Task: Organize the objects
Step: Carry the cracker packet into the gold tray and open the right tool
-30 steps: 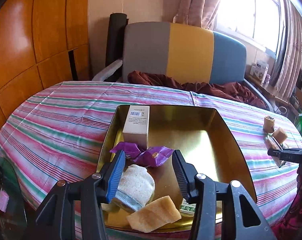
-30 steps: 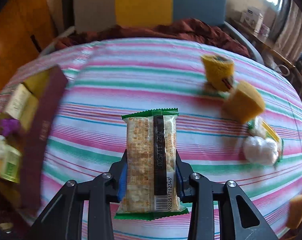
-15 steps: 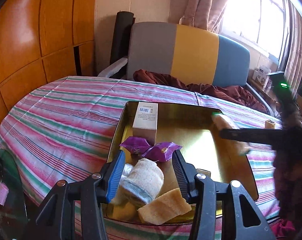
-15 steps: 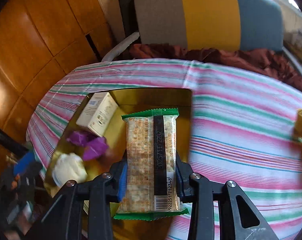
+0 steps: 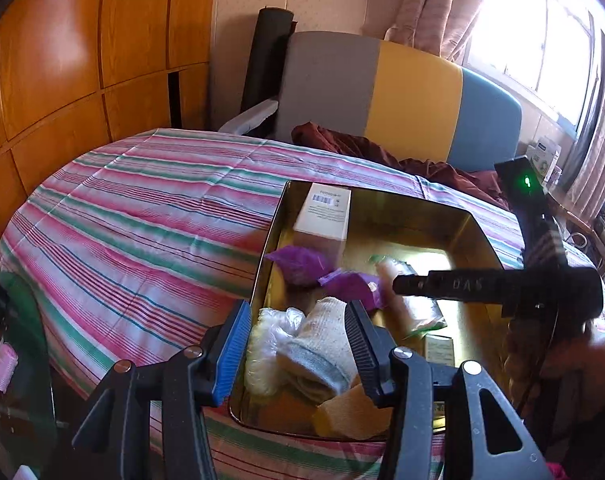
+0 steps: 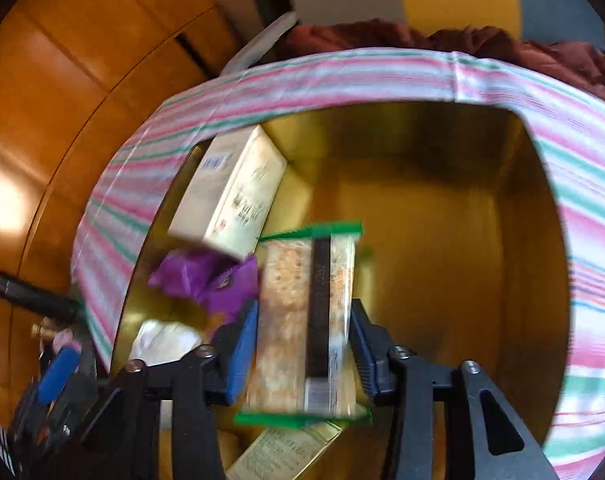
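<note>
A gold metal tray (image 5: 480, 236) (image 6: 514, 184) sits on the striped tablecloth. In it lie a cream box (image 5: 324, 216) (image 6: 232, 196), purple wrappers (image 5: 298, 264) (image 6: 206, 276), a white-grey sock roll (image 5: 322, 352), a plastic-wrapped white item (image 5: 266, 344) and a yellow sponge (image 5: 350, 416). My right gripper (image 6: 302, 348) hovers over the tray; its jaws stand apart, and the green-edged cracker packet (image 6: 306, 320) lies between them, blurred. In the left wrist view it reaches in from the right (image 5: 398, 284). My left gripper (image 5: 294, 352) is open and empty above the tray's near end.
The striped cloth (image 5: 142, 232) covers a round table. A grey, yellow and blue chair (image 5: 402, 96) with a dark red cloth stands behind it. Wooden panels (image 5: 82, 60) line the left wall. A small gold box (image 6: 286, 452) lies at the tray's near edge.
My right gripper has moved left and down over the tray with the cracker packet, and its jaws have parted. My left gripper has drifted slightly, still open.
</note>
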Demonstrator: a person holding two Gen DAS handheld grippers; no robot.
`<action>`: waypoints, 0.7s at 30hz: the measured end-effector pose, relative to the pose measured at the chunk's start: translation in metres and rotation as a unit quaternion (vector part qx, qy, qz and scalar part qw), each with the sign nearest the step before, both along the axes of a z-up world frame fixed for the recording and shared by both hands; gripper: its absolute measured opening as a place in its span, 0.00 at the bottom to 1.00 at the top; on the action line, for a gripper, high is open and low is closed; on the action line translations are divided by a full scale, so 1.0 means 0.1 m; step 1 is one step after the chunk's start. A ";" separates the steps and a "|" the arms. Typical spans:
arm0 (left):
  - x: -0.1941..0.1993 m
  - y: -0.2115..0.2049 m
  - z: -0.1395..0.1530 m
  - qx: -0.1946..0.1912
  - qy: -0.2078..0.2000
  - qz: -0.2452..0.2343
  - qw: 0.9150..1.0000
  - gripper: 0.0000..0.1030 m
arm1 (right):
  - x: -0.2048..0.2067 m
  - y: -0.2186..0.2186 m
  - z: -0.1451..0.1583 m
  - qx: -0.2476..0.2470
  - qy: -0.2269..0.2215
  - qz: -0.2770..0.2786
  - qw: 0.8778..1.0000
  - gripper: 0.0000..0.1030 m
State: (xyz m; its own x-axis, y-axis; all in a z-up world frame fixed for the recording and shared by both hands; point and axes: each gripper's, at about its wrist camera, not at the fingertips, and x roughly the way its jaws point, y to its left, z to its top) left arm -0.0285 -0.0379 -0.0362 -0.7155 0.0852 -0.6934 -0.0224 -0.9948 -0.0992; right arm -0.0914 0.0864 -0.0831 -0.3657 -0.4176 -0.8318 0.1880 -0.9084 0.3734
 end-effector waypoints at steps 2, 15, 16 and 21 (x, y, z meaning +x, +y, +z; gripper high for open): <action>0.01 0.01 0.01 -0.002 0.003 -0.001 1.000 0.48 | 0.04 0.00 -0.01 -0.009 -0.002 0.006 1.000 0.48; 0.09 0.16 0.08 -0.016 0.009 -0.020 1.000 0.48 | 0.44 0.35 0.32 0.027 0.073 -0.016 0.997 0.64; 0.09 0.18 0.08 -0.017 0.009 -0.023 1.000 0.48 | 0.47 0.42 0.35 0.029 0.077 -0.021 0.996 0.65; 0.10 0.31 0.11 -0.024 0.010 -0.038 0.999 0.48 | 0.61 0.83 0.45 0.042 0.096 -0.055 0.993 0.66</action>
